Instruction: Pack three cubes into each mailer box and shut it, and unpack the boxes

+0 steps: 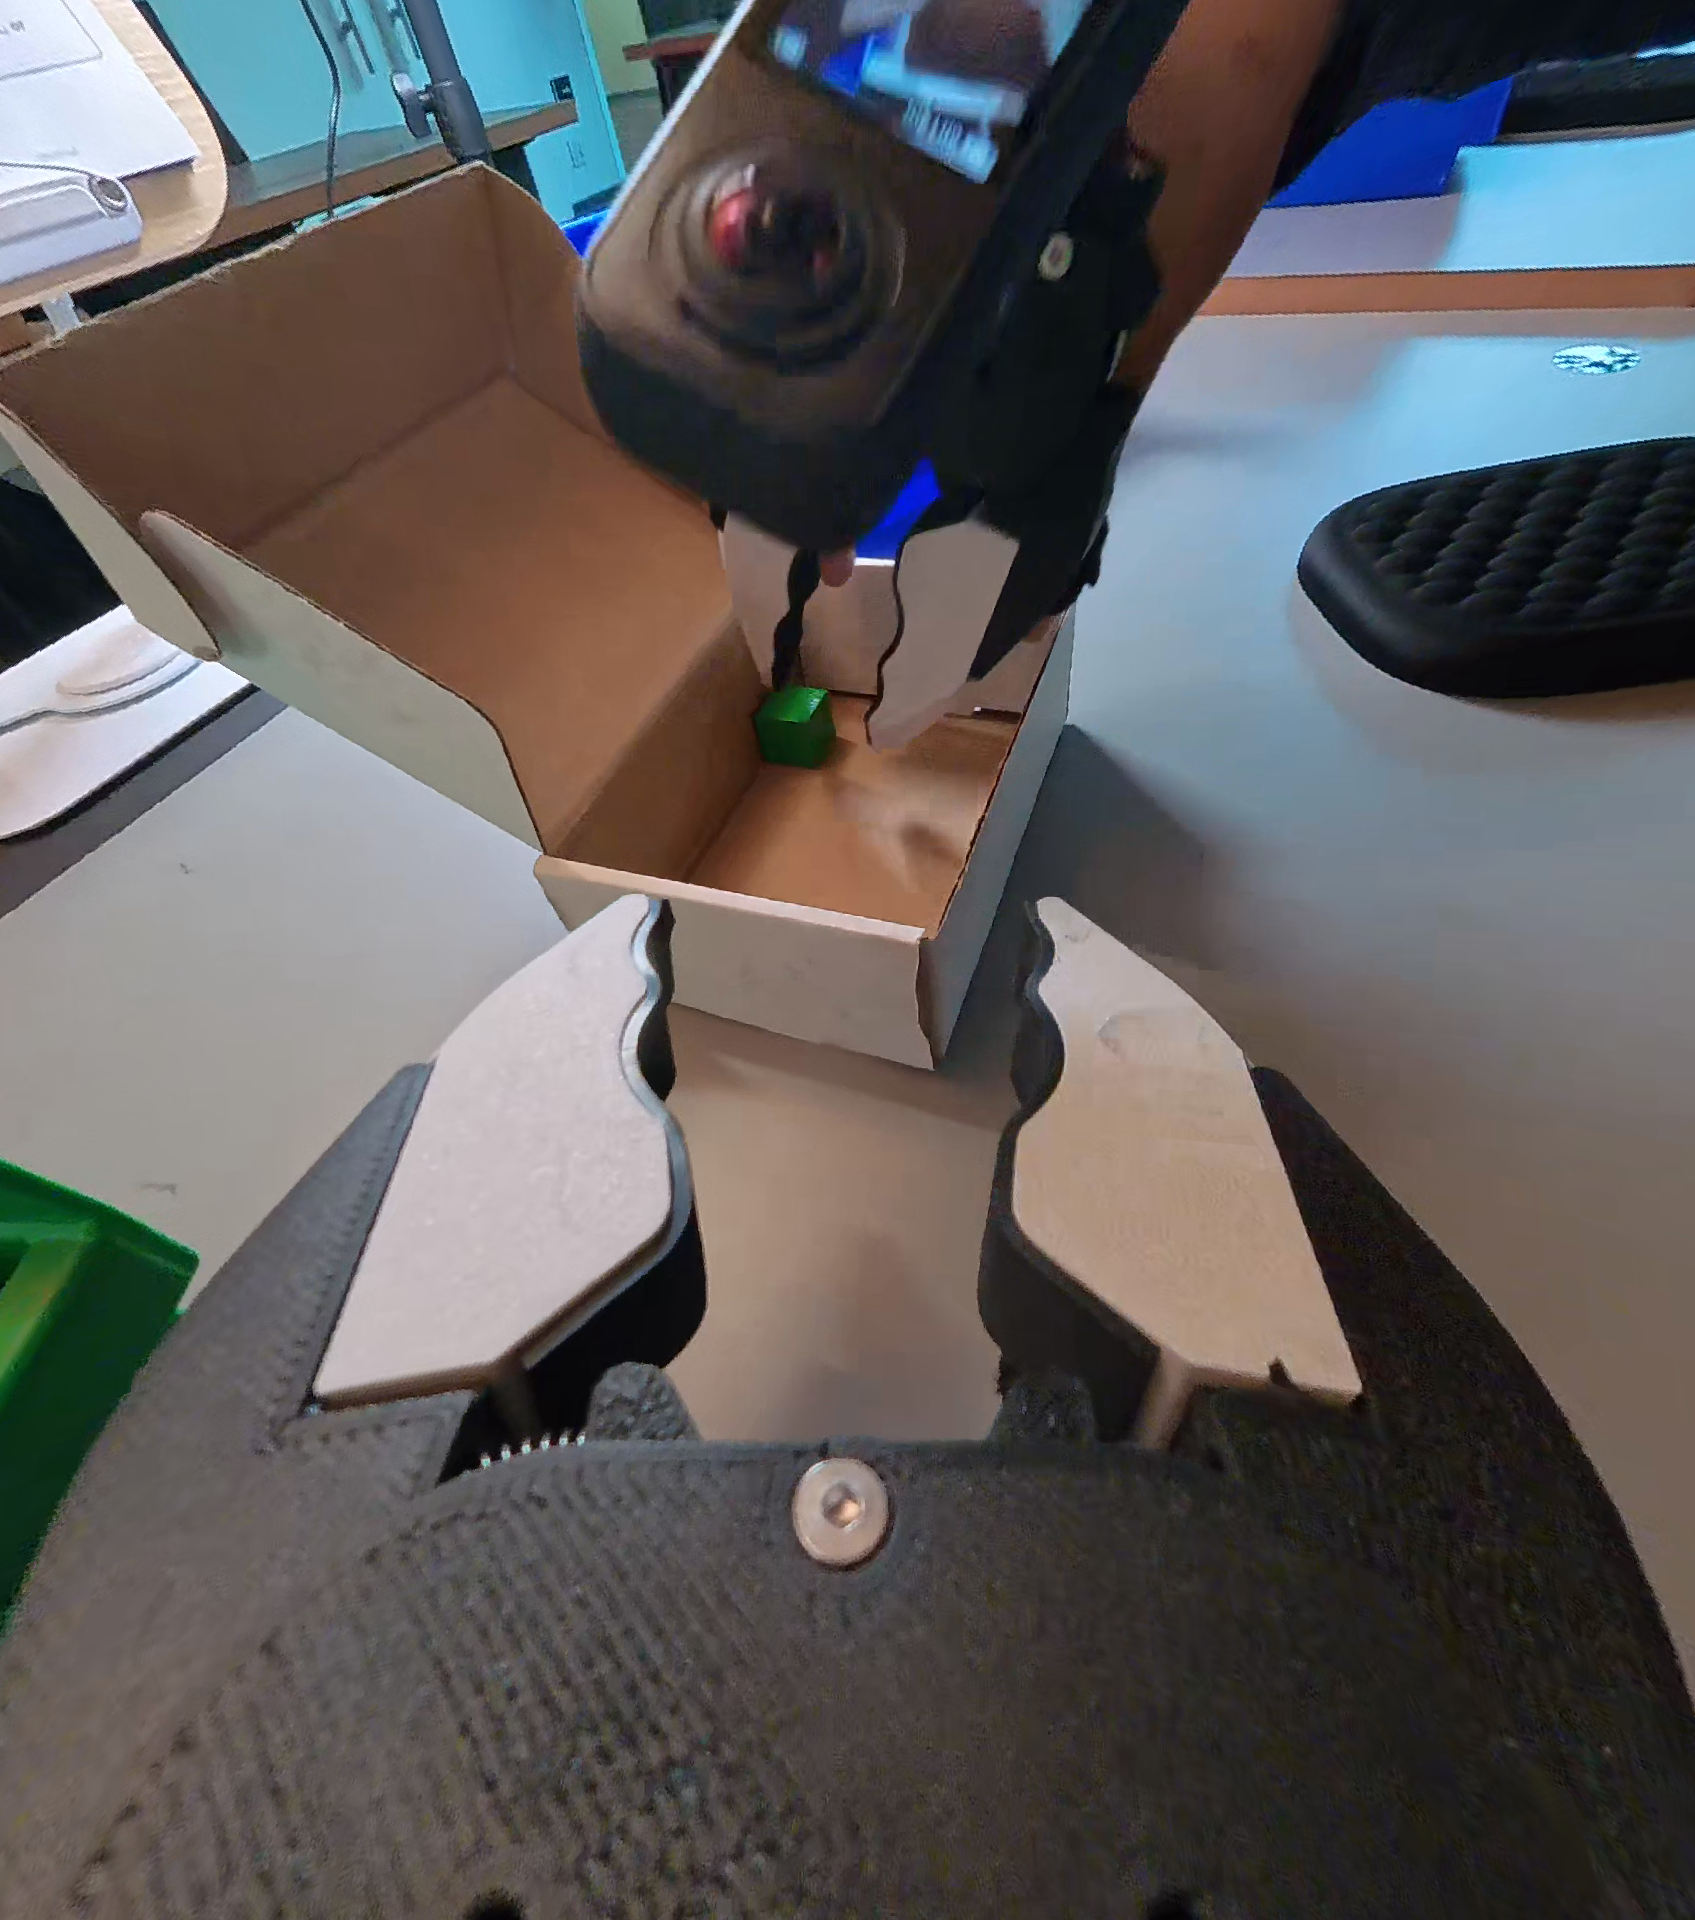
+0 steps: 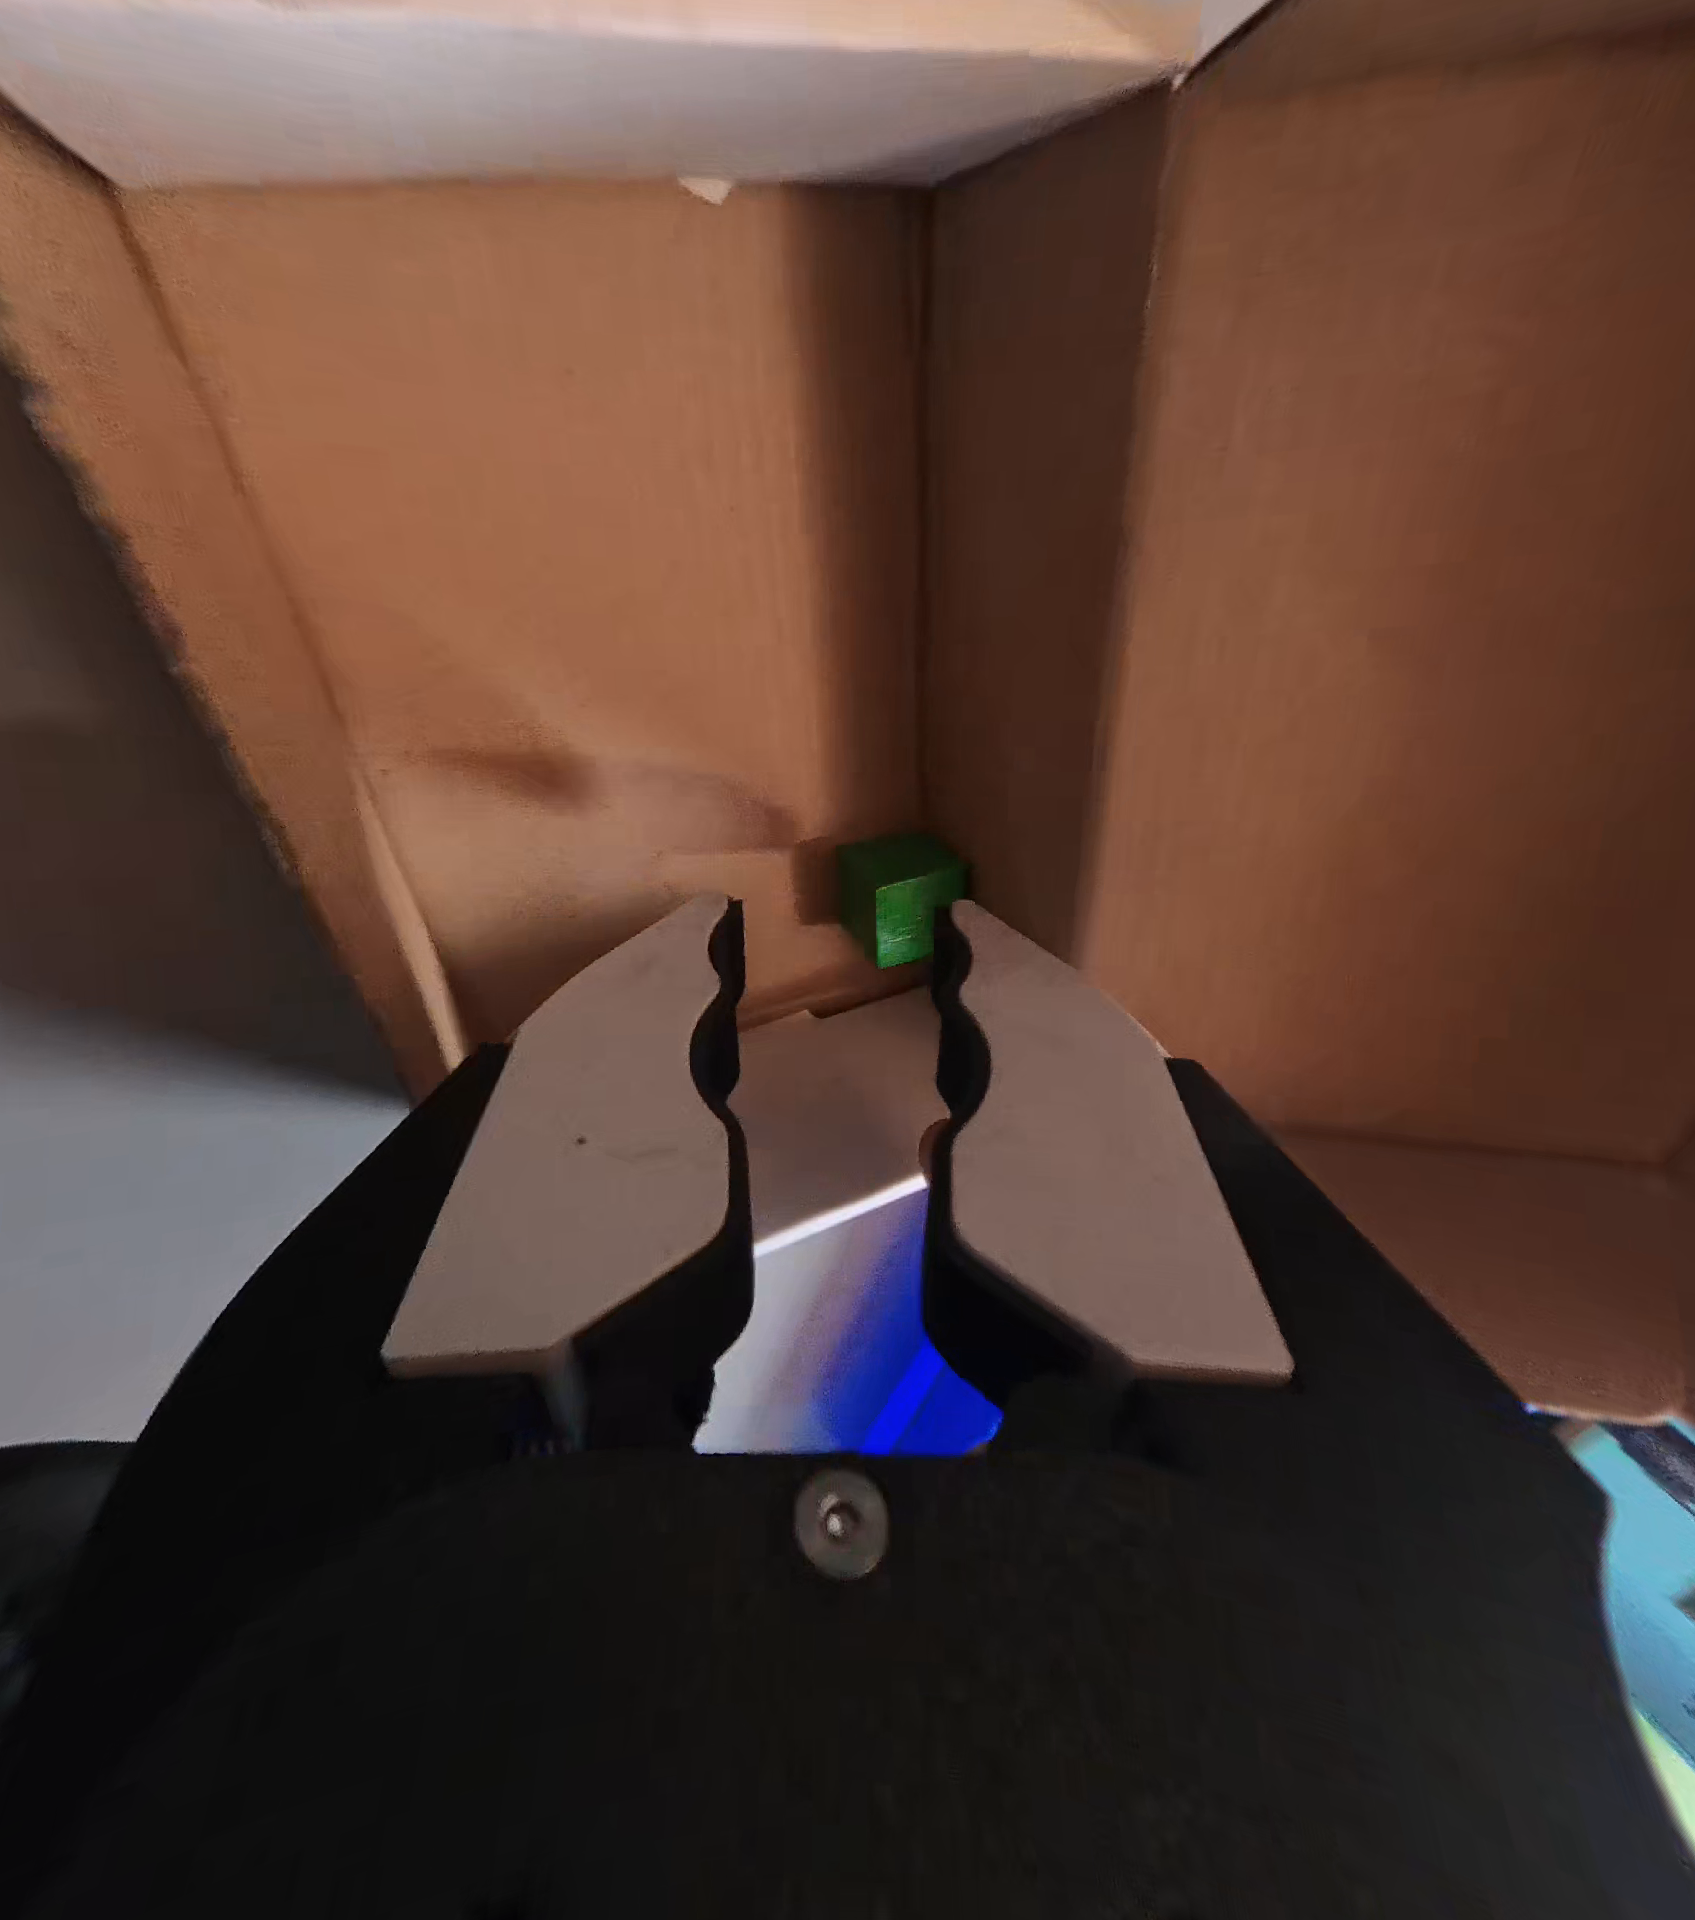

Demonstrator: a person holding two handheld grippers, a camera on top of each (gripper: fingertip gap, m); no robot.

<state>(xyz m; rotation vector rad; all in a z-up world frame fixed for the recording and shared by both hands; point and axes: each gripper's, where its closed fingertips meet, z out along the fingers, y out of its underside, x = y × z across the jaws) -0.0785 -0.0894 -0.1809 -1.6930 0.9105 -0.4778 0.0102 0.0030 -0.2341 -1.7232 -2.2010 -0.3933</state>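
- Green bin (image 1: pixel 1 1382), far L edge of L wrist view, on counter (image 1: pixel 1342 987) beside L claw; prob. the stock/return spot for cubes, contents not visible.
- L claw (image 1: pixel 848 997): released, jaws wide apart, nothing betw. them. Hovers low over counter, pointed at near wall of mailer box (image 1: pixel 801 961), just short of it. Reads as standby, maybe ready to steady the box; no contact seen.
- Mailer box: lid flap thrown back to the L and up, so interior is open for reach-in. White outside, brown inside.
- Green cube (image 1: pixel 796 727) sits on box floor in far corner, against the wall. Only cube visible in box.
- R claw (image 1: pixel 827 686): comes in steeply from above, tips down inside box at far end, right by the cube. In R wrist view R claw (image 2: pixel 843 935) is released, jaws parted w/ a moderate gap, empty; cube (image 2: pixel 900 904) lies just past R fingertip, off-centre, not betw. the jaws.
- Judgement: either cube just dropped or about to be picked; can't tell which.
- Black textured pad (image 1: pixel 1570 561), far R on counter, well apart from box; not involved.
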